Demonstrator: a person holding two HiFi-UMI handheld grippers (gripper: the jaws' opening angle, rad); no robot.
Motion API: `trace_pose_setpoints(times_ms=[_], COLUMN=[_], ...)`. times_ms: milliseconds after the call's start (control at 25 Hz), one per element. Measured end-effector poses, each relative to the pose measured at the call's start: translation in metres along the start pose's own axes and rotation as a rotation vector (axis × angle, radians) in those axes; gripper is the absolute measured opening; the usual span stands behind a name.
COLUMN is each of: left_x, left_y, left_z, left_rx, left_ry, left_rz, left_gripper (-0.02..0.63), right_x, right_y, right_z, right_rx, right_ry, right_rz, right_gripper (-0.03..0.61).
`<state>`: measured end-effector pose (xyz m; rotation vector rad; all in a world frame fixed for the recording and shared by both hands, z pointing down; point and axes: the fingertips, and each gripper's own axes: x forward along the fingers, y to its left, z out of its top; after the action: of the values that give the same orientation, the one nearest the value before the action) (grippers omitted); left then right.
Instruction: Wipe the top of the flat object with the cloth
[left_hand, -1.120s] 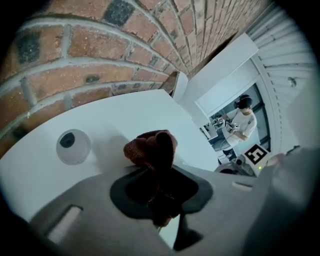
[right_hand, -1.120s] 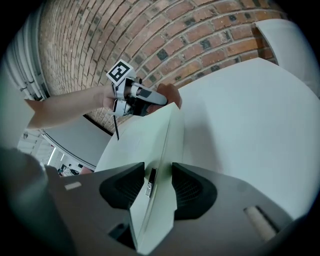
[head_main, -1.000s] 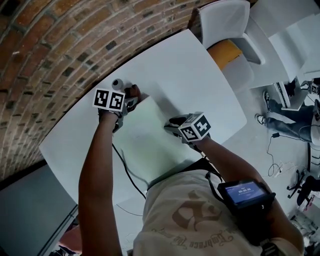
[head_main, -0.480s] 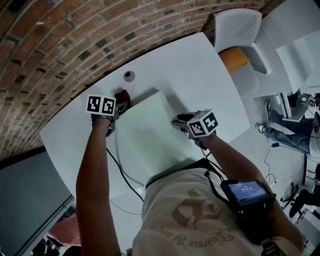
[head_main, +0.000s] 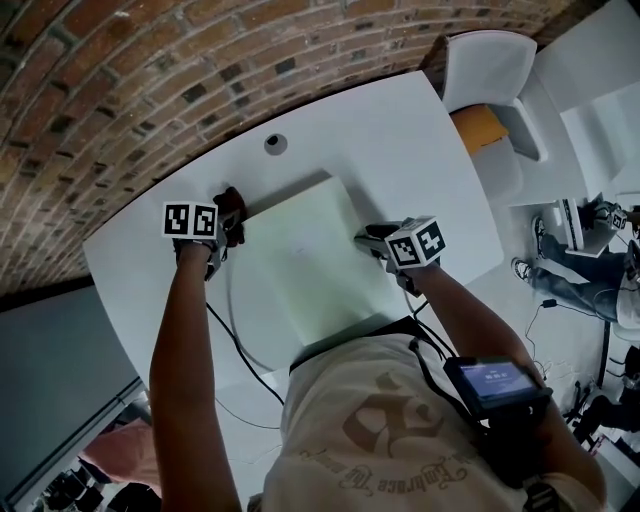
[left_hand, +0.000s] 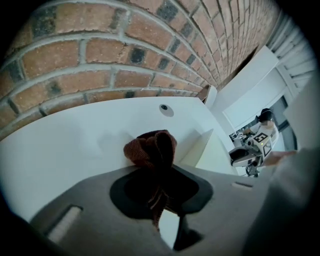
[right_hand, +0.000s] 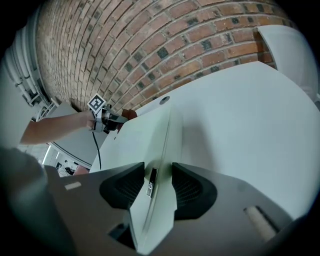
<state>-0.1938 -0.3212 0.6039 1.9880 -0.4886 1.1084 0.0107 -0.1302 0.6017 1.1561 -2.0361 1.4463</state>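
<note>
Looking steeply down on a white table (head_main: 420, 150) slanting from lower left to upper right, with a brick wall (head_main: 120, 90) filling the upper left of the frame. Showing a pale green box (head_main: 305, 255) lying flat at the table's centre, turned corner-up like a diamond.

Pinching a bunched dark red cloth (head_main: 231, 203) in the left gripper (head_main: 228, 222), at left of centre. Pressing the jaws together on the cloth's gathered middle and leaving loose folds bulging out beyond the tips. Holding the cloth just off the box's upper-left edge, over bare table and close to the box's top corner; not possible to tell whether touching the table. Showing a round grey grommet (head_main: 275, 143) set in the table above and right of the cloth, near the wall.

Clamping the right gripper (head_main: 373, 240) on the box's right edge, right of centre. Standing the jaws fairly wide, with one pad against each side of that edge and a small metal clasp (right_hand: 148, 182) sitting between them.

Pointing both grippers downward, with bare arms reaching in from the bottom of the frame. Wearing a light T-shirt with a tan print at lower centre, and a small lit screen (head_main: 495, 378) strapped on at lower right. Showing a white chair (head_main: 485, 60) beyond the table's upper-right corner.
</note>
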Motion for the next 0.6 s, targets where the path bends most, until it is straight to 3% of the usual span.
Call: trace_pose_setpoints(times_ms=[120,240,600], left_x=[-0.015,-0.030,-0.026], left_y=[0.013,0.019,0.001], left_z=[-0.015,-0.023,-0.028], left_rx=[-0.001,-0.037,-0.296], left_ry=[0.016,-0.032,-0.264], left_rz=[0.056,0.080,-0.020], left_gripper=[0.075,0.075,0.077], right_x=[-0.001,-0.002,-0.005], right_y=[0.000,-0.001,-0.003], right_z=[-0.001,-0.002,0.000], right_rx=[-0.002,-0.003,0.008], right_ry=[0.003,0.004,-0.012], right_rz=[-0.004,-0.007,-0.017], right_gripper=[0.184,0.184,0.184])
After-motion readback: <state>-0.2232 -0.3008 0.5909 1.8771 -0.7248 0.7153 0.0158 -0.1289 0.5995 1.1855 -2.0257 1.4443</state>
